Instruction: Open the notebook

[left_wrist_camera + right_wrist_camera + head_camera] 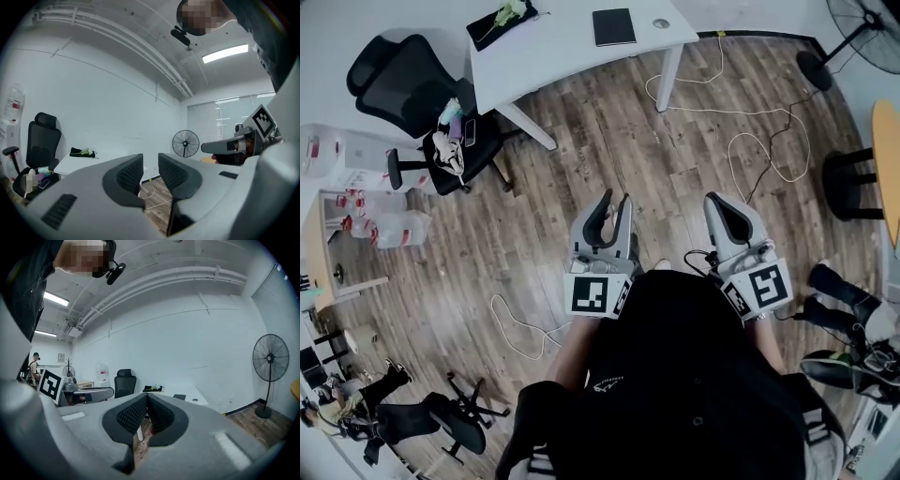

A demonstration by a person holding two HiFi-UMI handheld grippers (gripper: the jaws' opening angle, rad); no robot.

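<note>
The wooden floor (pixel 581 150) fills most of the head view, with a white bench (pixel 562 47) at its far edge. A black office chair (pixel 403 84) stands to the left of the bench, and a pedestal fan (pixel 862 23) stands off to the right. Both grippers are held low, near the person's body and well apart from the bench. The left gripper (pixel 150 161) has its fingers slightly apart with nothing between them. The right gripper (pixel 146 399) has its fingers together, empty. The black notebook (pixel 614 26) lies closed on the bench.
</note>
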